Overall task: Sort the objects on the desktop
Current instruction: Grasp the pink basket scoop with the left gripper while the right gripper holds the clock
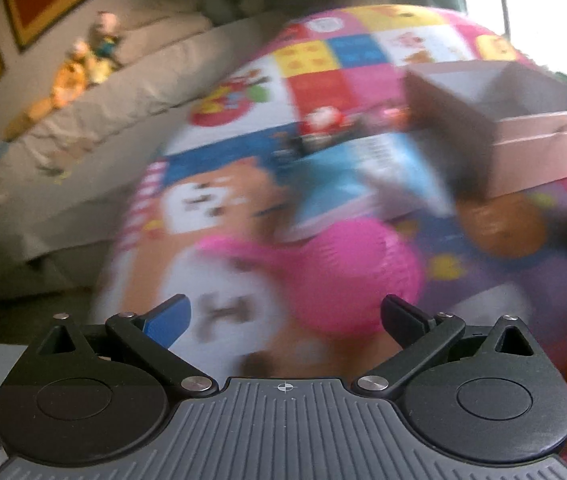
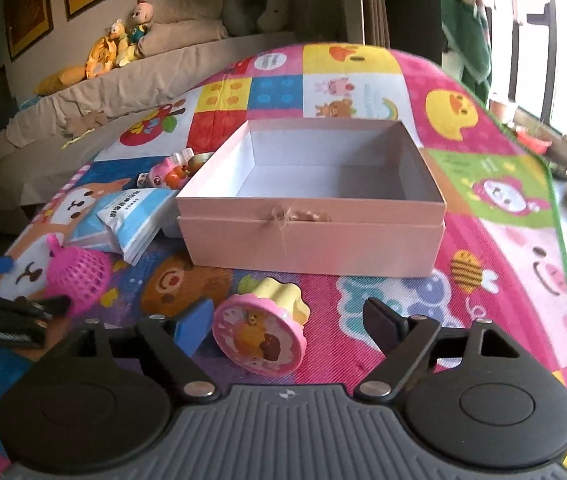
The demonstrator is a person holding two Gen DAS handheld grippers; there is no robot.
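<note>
Both grippers gape wide, holding nothing. Right gripper point(image 2: 287, 324): pink-rimmed toy clock point(image 2: 259, 332) lies tilted between its fingers, contact uncertain. Pink box point(image 2: 311, 236), open-topped, at 12 o'clock; blue-white packets point(image 2: 131, 220) at 10. Left gripper point(image 1: 285, 320): blurred view, pink mesh ball point(image 1: 347, 276) just ahead, on the play mat point(image 2: 503, 240).
</note>
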